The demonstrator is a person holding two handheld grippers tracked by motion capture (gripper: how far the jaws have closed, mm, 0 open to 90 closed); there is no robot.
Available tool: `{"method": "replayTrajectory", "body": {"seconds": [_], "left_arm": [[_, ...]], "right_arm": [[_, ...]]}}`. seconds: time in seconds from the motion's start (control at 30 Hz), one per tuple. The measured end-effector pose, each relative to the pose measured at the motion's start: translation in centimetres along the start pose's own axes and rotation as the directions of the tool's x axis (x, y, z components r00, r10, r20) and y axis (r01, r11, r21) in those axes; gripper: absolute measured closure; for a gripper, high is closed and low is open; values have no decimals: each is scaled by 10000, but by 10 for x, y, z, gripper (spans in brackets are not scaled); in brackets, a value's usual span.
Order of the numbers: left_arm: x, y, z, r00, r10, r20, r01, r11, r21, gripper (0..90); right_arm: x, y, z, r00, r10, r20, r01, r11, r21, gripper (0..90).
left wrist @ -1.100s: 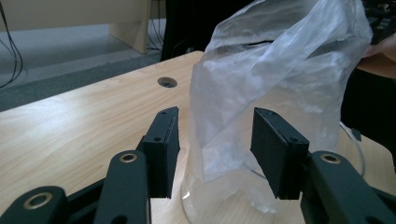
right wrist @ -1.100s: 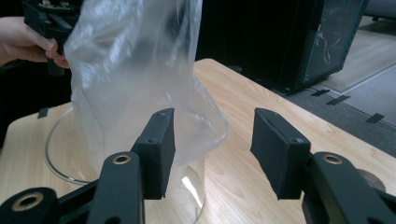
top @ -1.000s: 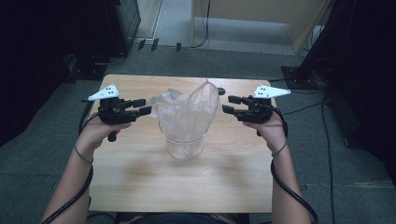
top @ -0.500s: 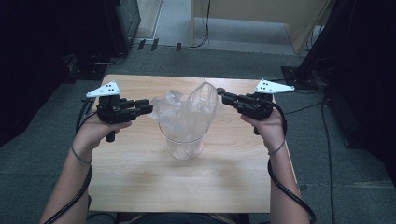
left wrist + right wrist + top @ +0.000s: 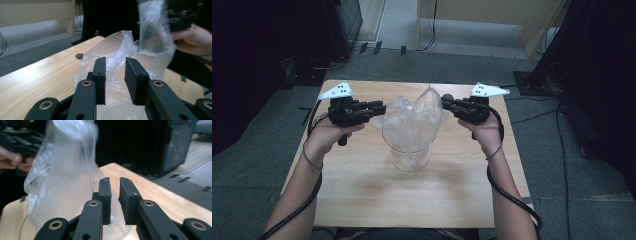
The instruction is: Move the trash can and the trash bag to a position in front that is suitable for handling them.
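Wooden table (image 5: 362,200) carries a clear cup (image 5: 408,156) with the plastic bag (image 5: 412,117) rising from it; left gripper (image 5: 379,107) and right gripper (image 5: 446,102) have just been closing, film between unclenched jaws, so lining remains unfinished.

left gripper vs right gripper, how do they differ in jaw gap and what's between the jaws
In its own view the left gripper has the wider jaw gap, with the clear plastic bag showing through it; the right gripper has a narrow slit, with a fold of bag low in it. Both sets of jaws have just been closing. From above, the left gripper sits at the bag's left edge and the right gripper at its raised right flap. Both are black and point inward at the bag, which sits in a clear container.
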State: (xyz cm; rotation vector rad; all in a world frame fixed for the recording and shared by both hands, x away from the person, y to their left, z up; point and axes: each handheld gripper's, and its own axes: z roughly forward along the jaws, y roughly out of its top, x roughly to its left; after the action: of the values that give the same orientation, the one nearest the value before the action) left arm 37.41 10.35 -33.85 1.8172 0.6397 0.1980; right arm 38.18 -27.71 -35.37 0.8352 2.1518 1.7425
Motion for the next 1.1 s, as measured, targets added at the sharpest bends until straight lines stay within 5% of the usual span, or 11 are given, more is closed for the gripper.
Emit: {"method": "replayTrajectory", "body": {"seconds": [0.47,0.7,0.9,1.1], "left_arm": [[-5,-19,14,9989,321,351,-361,9920,1211,597],[-6,-29,16,9978,546,387,-607,9822,1780,476],[-10,-31,14,9981,500,355,-556,9818,1816,369],[-14,-36,16,9971,581,500,-667,9786,1945,354]], "right_arm": [[16,-11,15,9852,-525,-1633,765,9866,1441,657],[18,-17,15,9838,-632,-1678,946,9779,1862,529],[23,-21,16,9803,-950,-1734,1309,9691,2092,429],[28,-24,19,9808,-892,-1732,1281,9651,2286,364]]}}
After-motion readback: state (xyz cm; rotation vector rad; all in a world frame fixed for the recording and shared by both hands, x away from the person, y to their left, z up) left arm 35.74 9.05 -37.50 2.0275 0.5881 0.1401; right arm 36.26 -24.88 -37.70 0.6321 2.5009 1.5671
